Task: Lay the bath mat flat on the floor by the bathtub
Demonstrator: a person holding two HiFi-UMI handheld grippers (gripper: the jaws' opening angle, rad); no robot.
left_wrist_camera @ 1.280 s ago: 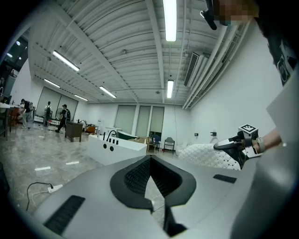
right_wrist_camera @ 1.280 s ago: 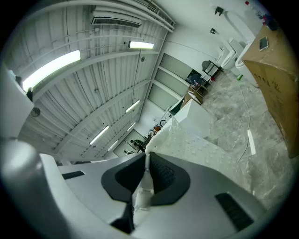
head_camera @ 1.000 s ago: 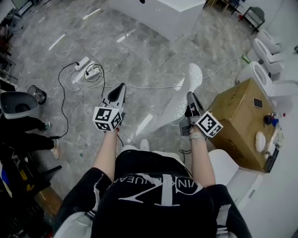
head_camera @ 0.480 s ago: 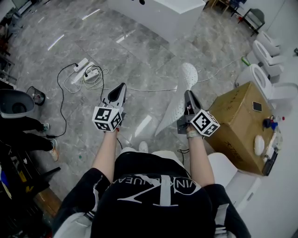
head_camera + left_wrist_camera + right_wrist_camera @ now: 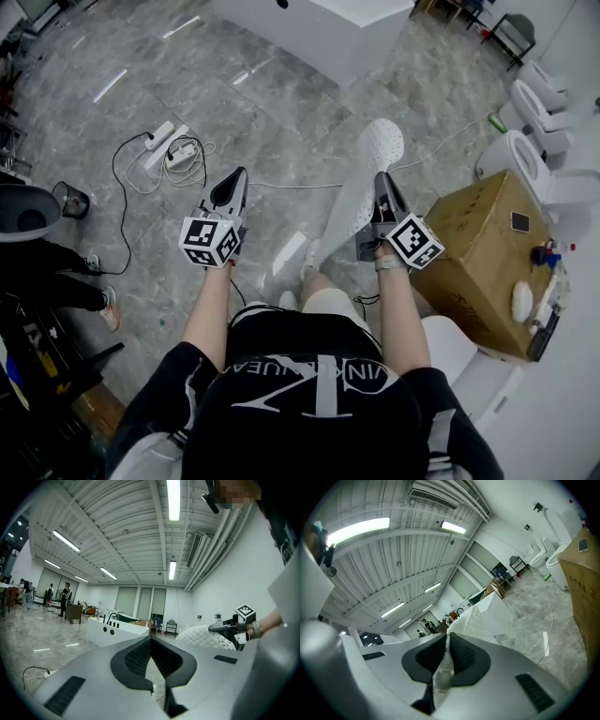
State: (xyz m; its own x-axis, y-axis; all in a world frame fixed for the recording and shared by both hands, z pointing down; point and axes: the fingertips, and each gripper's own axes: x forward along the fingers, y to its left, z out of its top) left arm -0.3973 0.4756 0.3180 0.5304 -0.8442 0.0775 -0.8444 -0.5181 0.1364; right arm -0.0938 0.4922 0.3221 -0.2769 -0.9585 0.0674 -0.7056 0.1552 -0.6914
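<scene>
The white perforated bath mat (image 5: pixel 360 192) hangs in the air, folded lengthwise, from my right gripper (image 5: pixel 382 178), which is shut on its edge. Its lower end dangles near the person's knee. In the right gripper view a strip of mat (image 5: pixel 440 670) sits pinched between the jaws of the right gripper (image 5: pixel 447 637). My left gripper (image 5: pixel 236 176) is held apart to the mat's left, shut with nothing in it; the left gripper view shows its jaws (image 5: pixel 151 639) closed at the tips, and the mat (image 5: pixel 201 634) off to the right. The white bathtub (image 5: pixel 314 28) stands ahead.
A cardboard box (image 5: pixel 483 253) with small items on it stands at the right, toilets (image 5: pixel 520 150) behind it. A power strip with coiled cables (image 5: pixel 171 142) lies on the grey marble floor at the left. A dark bin (image 5: pixel 28 211) is at far left.
The right gripper has shifted slightly up with the mat, which has swung and hangs lower toward the person. The person's knee has come forward. The left gripper has drifted slightly up and left.
</scene>
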